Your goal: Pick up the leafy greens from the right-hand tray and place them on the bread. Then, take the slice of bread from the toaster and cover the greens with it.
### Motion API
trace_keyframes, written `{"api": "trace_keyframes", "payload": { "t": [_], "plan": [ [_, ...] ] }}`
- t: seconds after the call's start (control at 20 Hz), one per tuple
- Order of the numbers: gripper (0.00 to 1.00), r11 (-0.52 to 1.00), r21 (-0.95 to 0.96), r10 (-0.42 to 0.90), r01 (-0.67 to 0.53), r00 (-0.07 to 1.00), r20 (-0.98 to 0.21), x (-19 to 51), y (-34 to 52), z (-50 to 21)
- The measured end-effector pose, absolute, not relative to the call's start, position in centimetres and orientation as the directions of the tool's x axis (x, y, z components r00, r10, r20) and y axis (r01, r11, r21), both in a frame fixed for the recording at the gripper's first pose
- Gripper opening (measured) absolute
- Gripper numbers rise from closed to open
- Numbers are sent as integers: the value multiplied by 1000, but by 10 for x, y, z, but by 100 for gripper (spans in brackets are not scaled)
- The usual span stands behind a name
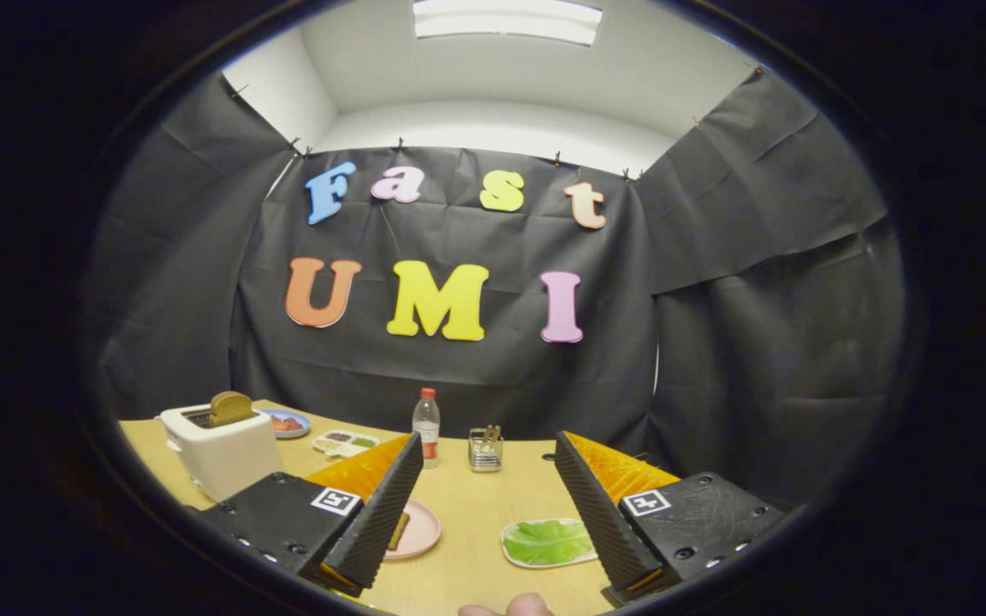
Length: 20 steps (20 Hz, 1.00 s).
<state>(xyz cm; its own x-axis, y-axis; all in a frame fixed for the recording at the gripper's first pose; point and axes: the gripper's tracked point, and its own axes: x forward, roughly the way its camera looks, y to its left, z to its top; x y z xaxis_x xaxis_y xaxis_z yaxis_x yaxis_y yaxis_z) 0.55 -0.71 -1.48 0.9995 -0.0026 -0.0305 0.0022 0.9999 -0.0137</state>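
My gripper point(486, 453) hangs above the wooden table, open, with nothing between its fingers. Below the right finger lies a white tray point(517, 554) holding the leafy greens point(549, 541). Below the left finger sits a pink plate point(421, 530) with a slice of bread point(399, 530) on it, partly hidden by that finger. A white toaster point(221, 449) stands at the left of the table with a brown bread slice point(230, 407) sticking up from its slot.
Beyond the fingers stand a clear bottle with a red cap point(426, 423) and a small wire holder point(485, 449). Behind the toaster are a blue plate point(288, 423) with food and a small white tray point(345, 442). A person's fingertips point(510, 607) show at the near edge.
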Motion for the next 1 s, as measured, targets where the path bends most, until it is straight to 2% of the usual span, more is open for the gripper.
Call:
{"api": "trace_keyframes", "payload": {
  "t": [0.35,0.55,0.75,1.0],
  "plan": [
    [95,999,-5,-41,41,998,-55,14,-36,-25],
    [95,998,28,-47,51,993,-113,24,-61,-46],
    [95,993,85,-69,88,977,-203,41,-100,-79],
    [95,968,218,-31,122,924,-381,69,-136,-142]
  ]
}}
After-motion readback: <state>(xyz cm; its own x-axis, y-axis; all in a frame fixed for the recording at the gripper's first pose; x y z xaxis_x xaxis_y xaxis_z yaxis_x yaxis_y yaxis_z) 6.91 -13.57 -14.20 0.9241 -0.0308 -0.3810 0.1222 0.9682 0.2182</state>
